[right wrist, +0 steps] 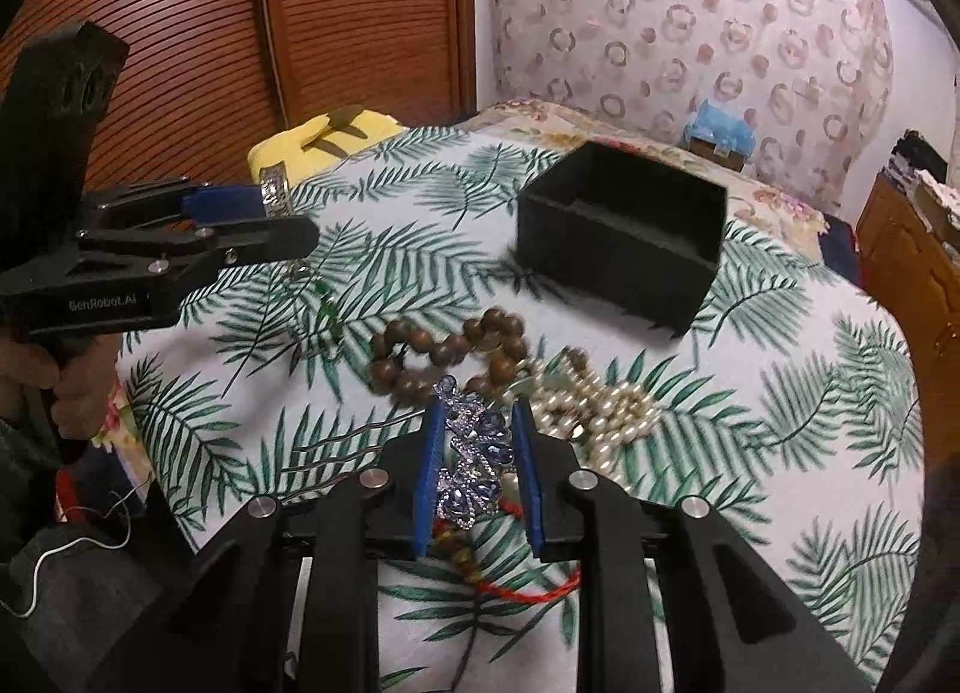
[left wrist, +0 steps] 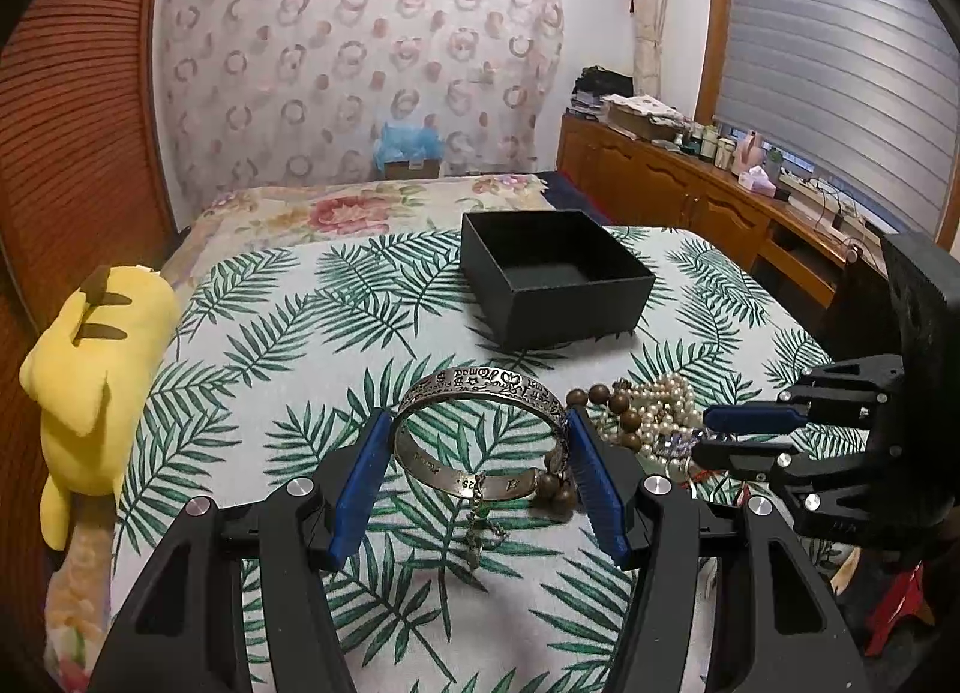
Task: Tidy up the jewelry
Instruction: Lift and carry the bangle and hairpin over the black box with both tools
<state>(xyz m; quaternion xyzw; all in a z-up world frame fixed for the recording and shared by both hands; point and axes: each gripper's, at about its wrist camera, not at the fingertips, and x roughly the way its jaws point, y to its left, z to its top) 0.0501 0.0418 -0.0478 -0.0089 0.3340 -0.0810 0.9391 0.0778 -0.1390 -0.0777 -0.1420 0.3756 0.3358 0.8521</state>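
A bedroom. The bed [left wrist: 372,297] wears a white cover printed with green palm leaves, with a floral quilt [left wrist: 336,207] beyond it. Behind hangs a sheer curtain [left wrist: 360,51] patterned with pink rings. To the left stands a slatted wooden wardrobe [right wrist: 198,33]. Along the right wall runs a wooden cabinet [left wrist: 660,183], its top cluttered with bottles and papers, under a window with a grey blind [left wrist: 840,63]. The walls are white and the light is soft and even.

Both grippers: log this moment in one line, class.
left gripper: shut on silver bangle | right gripper: shut on blue hairpin | black box: empty
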